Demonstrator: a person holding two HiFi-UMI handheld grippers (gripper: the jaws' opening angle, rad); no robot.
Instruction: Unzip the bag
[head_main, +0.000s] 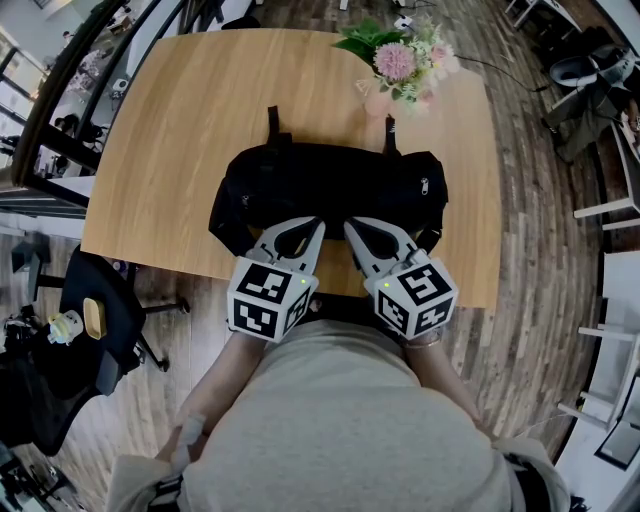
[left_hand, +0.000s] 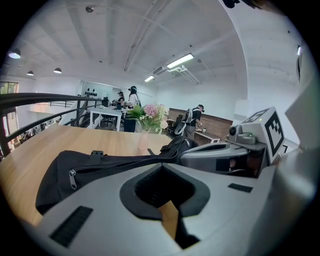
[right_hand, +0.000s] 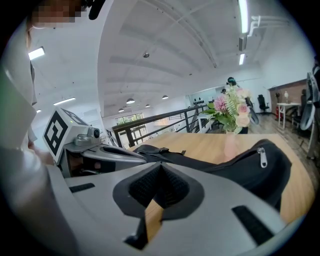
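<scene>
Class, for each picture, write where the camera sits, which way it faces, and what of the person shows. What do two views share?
Head view: on the person's head, facing steeply down at the table, bag and flowers; chest, left tool and right tool show.
Left tool view: on the left tool, facing along its shut jaws over the bag towards the flowers; right tool at right.
Right tool view: on the right tool, facing likewise; left tool at left.
Shared: both tool views show the bag and flowers.
</scene>
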